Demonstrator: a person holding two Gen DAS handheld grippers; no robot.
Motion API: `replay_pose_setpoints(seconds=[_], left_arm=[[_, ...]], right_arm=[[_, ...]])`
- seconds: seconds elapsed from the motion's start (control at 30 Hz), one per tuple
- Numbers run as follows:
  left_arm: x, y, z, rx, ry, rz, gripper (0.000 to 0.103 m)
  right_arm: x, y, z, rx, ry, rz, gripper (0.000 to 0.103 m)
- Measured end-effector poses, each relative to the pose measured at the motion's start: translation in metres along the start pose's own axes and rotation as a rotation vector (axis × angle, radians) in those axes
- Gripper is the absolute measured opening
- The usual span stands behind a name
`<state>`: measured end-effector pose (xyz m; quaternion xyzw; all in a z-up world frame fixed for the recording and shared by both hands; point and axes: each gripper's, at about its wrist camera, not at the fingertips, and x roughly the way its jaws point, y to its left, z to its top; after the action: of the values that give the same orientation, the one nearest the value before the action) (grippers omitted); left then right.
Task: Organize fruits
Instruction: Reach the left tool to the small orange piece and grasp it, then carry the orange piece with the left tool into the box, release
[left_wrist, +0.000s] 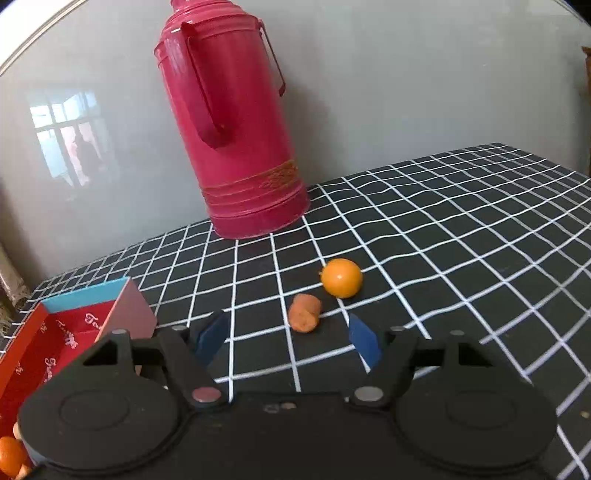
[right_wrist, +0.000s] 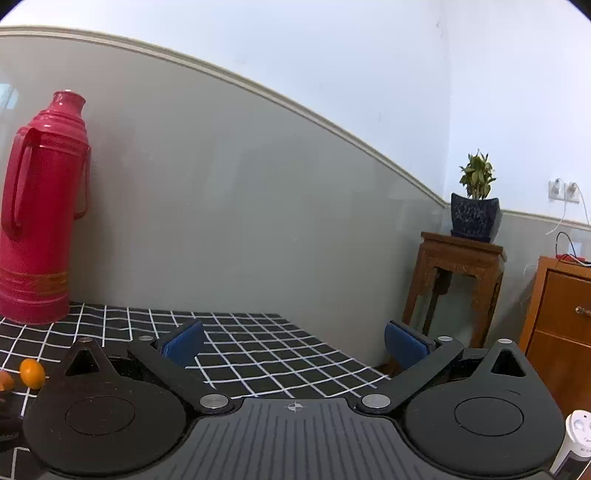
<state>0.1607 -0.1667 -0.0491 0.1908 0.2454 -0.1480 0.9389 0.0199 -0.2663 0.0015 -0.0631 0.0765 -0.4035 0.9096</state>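
In the left wrist view a round orange fruit lies on the black checked tablecloth, with a smaller dull orange piece just in front of it. My left gripper is open and empty, its blue fingertips either side of the small piece and just short of it. A red box stands at the left, with another orange fruit at the bottom left corner. My right gripper is open and empty above the table's right part. The round orange fruit shows at its far left.
A tall red thermos stands at the back against the grey wall; it also shows in the right wrist view. Beyond the table's right edge are a wooden stand with a potted plant and a wooden cabinet.
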Motion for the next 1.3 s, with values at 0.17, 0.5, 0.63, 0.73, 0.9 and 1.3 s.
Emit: replay_pose_setpoints(seconds=[0.17, 0.5, 0.63, 0.73, 0.9, 1.3], left_arm=[[0.014, 0.001, -0.001, 0.01, 0.026, -0.019, 0.054], [0.038, -0.001, 0.004, 0.032, 0.042, -0.105, 0.024], [0.036, -0.004, 0.002, 0.05, 0.032, -0.106, 0.013], [0.034, -0.003, 0.001, 0.044, 0.031, -0.116, 0.013], [0.028, 0.003, 0.002, 0.009, 0.025, -0.132, 0.013], [-0.01, 0.05, -0.002, -0.068, -0.026, -0.039, 0.013]], right_arm=[[0.002, -0.003, 0.004, 0.013, -0.006, 0.011, 0.103], [0.011, -0.001, 0.009, 0.063, 0.035, 0.079, 0.103], [0.012, 0.001, 0.01, 0.059, 0.041, 0.09, 0.103], [0.013, 0.001, 0.01, 0.063, 0.045, 0.094, 0.103], [0.013, 0.003, 0.011, 0.067, 0.047, 0.105, 0.103], [0.006, 0.018, 0.011, 0.056, 0.059, 0.167, 0.103]])
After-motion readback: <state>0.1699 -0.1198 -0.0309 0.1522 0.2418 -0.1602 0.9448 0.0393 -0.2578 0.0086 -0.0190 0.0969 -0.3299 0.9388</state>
